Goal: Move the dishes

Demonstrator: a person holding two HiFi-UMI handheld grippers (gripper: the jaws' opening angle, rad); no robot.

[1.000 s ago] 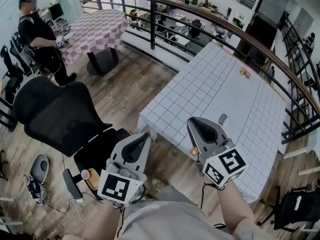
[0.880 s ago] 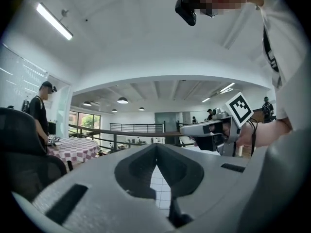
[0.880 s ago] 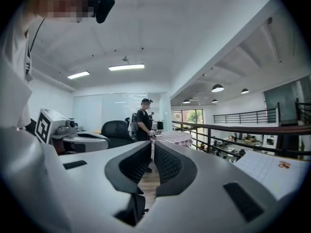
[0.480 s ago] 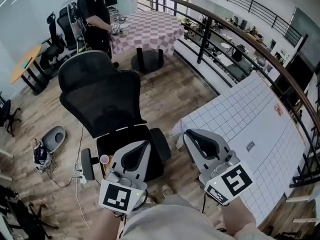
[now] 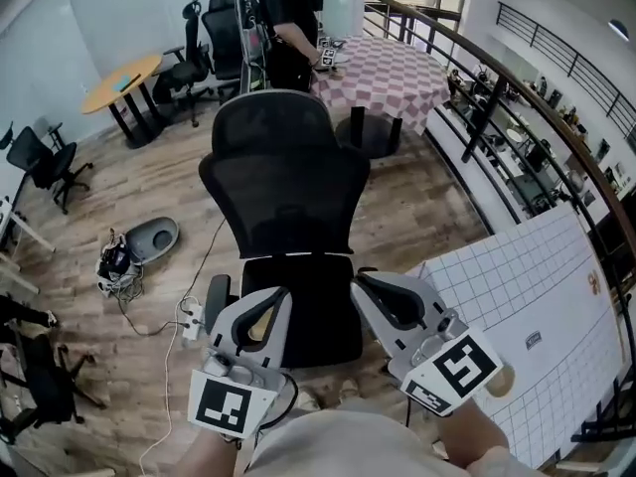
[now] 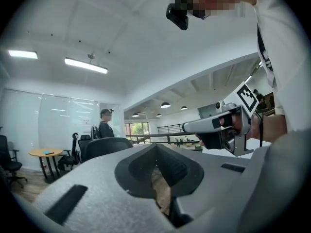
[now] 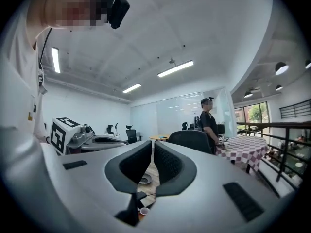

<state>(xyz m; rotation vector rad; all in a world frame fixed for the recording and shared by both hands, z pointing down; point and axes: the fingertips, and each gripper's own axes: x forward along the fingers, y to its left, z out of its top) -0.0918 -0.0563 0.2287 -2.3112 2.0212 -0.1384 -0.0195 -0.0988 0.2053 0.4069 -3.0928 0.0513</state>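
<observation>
Below and ahead of the left gripper (image 5: 273, 301) and the right gripper (image 5: 370, 288), the wooden floor (image 5: 149, 197) lies open, widest out to the left gripper's side. To the right of the right gripper, one table in a grid cloth (image 5: 537, 316) shows its near corner; its far edge runs beside a curved railing (image 5: 517, 107). One black office chair (image 5: 288, 177) stands just ahead of both grippers. Farther ahead are one checkered table (image 5: 393, 68) and one standing person (image 5: 286, 13). Both grippers have their jaws closed together and hold nothing. One small orange item (image 5: 593, 284) lies on the grid cloth, well right of the right gripper. It is too small to tell whether it is a dish.
</observation>
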